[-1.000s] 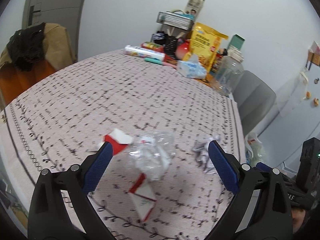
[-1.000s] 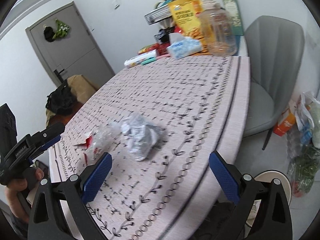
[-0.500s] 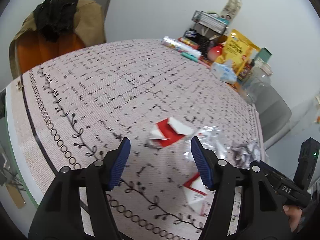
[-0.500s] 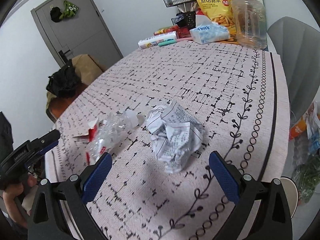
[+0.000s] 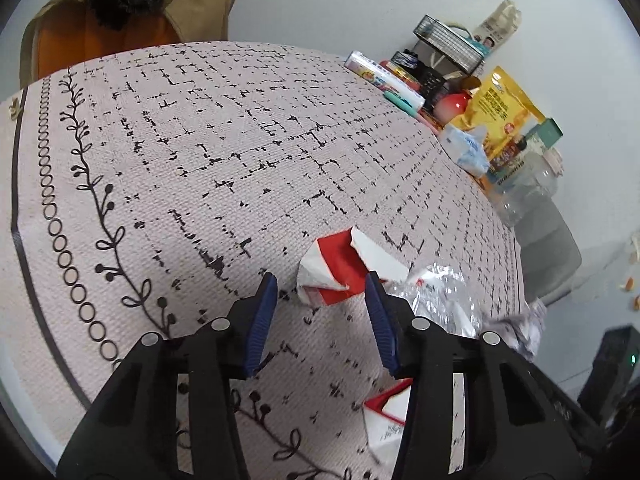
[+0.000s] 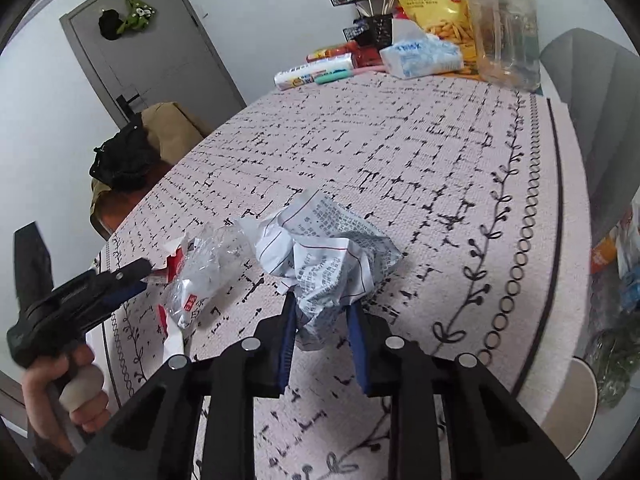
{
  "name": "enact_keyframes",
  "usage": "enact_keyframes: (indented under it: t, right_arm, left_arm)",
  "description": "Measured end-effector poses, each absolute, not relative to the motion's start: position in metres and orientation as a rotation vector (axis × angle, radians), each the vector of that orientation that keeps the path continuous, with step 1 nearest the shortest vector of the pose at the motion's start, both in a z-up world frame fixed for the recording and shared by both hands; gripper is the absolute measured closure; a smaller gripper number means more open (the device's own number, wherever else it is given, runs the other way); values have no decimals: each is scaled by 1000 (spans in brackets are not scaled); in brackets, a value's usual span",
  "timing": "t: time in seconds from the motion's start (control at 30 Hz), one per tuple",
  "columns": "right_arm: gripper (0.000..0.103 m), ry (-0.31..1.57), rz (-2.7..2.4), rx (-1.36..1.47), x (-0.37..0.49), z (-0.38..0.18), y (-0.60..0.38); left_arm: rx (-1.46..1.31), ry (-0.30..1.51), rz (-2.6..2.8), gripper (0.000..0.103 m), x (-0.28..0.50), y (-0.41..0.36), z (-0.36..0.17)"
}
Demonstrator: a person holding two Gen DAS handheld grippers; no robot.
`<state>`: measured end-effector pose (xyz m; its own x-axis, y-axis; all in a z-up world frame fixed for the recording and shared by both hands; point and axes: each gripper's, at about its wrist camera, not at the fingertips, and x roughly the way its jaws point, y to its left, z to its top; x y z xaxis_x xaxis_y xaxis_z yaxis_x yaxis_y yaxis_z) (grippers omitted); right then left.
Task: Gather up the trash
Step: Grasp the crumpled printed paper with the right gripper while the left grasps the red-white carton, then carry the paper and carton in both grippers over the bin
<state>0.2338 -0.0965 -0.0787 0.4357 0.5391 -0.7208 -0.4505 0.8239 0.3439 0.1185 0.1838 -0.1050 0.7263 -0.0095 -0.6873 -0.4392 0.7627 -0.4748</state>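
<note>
Trash lies in a small cluster near the table's close edge. In the left wrist view, the left gripper (image 5: 322,292) hangs low over the patterned tablecloth (image 5: 208,152) with its blue pads parted, and a torn red-and-white carton scrap (image 5: 340,270) sits between the fingertips, its near edge just inside the gap; whether either pad touches it cannot be told. Just to the right of that scrap lies a crumpled clear plastic wrapper (image 5: 444,300), and a second red-and-white scrap (image 5: 386,420) shows beneath the gripper's right finger. At the far right edge of the table a bit of crumpled printed paper (image 5: 520,328) is visible. Along the far side of the table stand a yellow snack bag (image 5: 500,108), a tissue pack (image 5: 466,150) and a clear plastic jar (image 5: 528,192). In the right wrist view, the right gripper (image 6: 322,318) has its blue pads drawn in close on the near lower part of the crumpled printed paper (image 6: 328,248), which fills the space between them and bulges above the fingertips. To its left lie the clear plastic wrapper (image 6: 208,268) and the red-and-white scraps (image 6: 174,262), with the left gripper (image 6: 132,278) pointing in at them from the left, held by a hand (image 6: 68,396).
</note>
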Motion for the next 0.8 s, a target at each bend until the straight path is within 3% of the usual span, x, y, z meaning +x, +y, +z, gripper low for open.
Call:
enact_keyframes:
  t: [0.07, 0.2, 0.27, 0.3, 0.8]
  right_arm:
    - [78, 929, 612, 112, 231, -76, -104]
    - [78, 918, 614, 121, 225, -69, -116]
    - [78, 911, 612, 123, 222, -66, -122]
    - [78, 909, 612, 124, 221, -65, -124]
    - [78, 854, 583, 193, 211, -50, -167]
  left_arm:
    - [-679, 730, 270, 58, 124, 184, -107]
    - [-722, 723, 304, 78, 129, 187, -111]
    - [-744, 716, 306, 78, 131, 187, -113]
    - [-743, 707, 310, 94, 130, 186, -112]
    - [-621, 559, 265, 95, 115, 151, -33]
